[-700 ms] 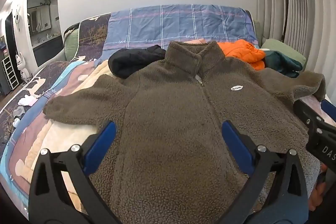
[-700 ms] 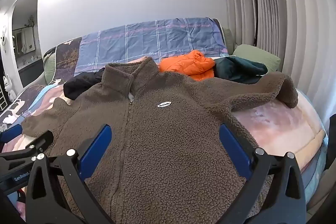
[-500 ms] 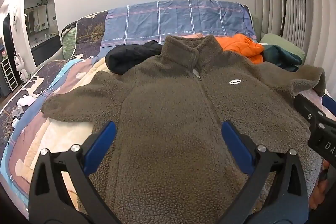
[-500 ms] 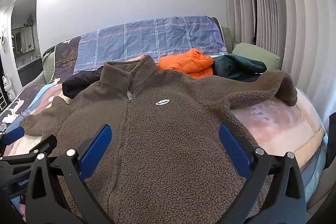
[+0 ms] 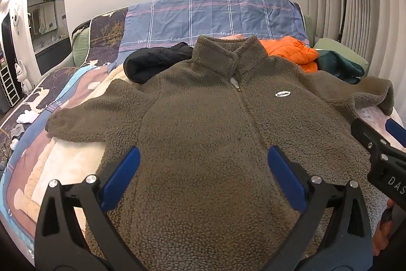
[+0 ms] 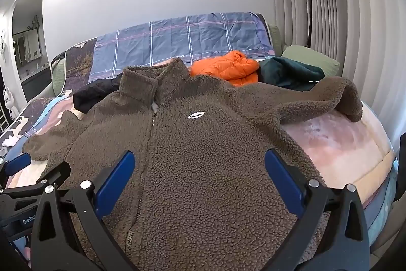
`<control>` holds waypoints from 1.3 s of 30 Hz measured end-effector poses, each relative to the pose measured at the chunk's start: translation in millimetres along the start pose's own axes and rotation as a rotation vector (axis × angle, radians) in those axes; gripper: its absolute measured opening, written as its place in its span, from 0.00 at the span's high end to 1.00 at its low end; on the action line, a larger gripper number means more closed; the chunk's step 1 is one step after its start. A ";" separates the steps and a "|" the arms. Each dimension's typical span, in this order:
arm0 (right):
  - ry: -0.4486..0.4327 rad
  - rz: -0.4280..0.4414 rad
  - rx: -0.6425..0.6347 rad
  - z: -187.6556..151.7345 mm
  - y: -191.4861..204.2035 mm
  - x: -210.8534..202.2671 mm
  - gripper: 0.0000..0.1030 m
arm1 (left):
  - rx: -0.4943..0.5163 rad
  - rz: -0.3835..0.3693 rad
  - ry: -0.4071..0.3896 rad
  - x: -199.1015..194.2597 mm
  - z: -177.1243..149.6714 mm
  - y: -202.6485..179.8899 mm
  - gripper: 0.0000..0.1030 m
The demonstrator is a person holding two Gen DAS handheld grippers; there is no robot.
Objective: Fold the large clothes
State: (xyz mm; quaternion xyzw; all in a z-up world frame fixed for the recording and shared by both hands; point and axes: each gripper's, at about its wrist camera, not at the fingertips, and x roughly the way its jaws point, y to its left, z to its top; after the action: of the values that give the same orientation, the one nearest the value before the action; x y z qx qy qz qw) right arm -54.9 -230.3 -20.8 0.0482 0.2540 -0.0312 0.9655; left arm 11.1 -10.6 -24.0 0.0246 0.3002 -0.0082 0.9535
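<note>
**Brown fleece jacket spread flat on bed**

Zipped, front up on the bed (image 5: 63, 169). Above the fleece jacket (image 5: 203, 133), left gripper (image 5: 203, 169) and right gripper (image 6: 199, 172) — both spread wide, holding nothing. White chest label (image 6: 196, 115) unreadable; "love" on plaid sheet (image 5: 215, 17).

Wide-spread right tongs (image 6: 198, 177) above brown fleece jacket (image 6: 210, 149) flat on bed (image 6: 350, 144)
</note>
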 end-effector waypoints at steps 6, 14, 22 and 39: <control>-0.029 -0.005 -0.028 -1.7 3.1 -1.6 0.01 | 0.016 0.012 -0.027 -2.8 -1.6 -5.4 0.02; -0.038 -0.005 -0.046 -0.8 6.1 -0.7 0.01 | 0.017 0.007 -0.018 0.5 -5.2 -5.4 0.02; -0.032 0.003 -0.054 -0.9 10.0 1.3 0.01 | 0.007 0.006 -0.009 3.7 -2.0 -3.9 0.02; -0.027 0.007 -0.051 -0.5 11.4 4.7 0.01 | 0.022 0.006 -0.008 3.1 -0.2 -9.2 0.02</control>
State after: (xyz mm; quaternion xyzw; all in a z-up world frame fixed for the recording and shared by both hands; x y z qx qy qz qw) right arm -50.0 -219.0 -22.7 0.0239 0.2413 -0.0222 0.9699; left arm 13.2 -19.8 -26.3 0.0362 0.2959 -0.0087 0.9545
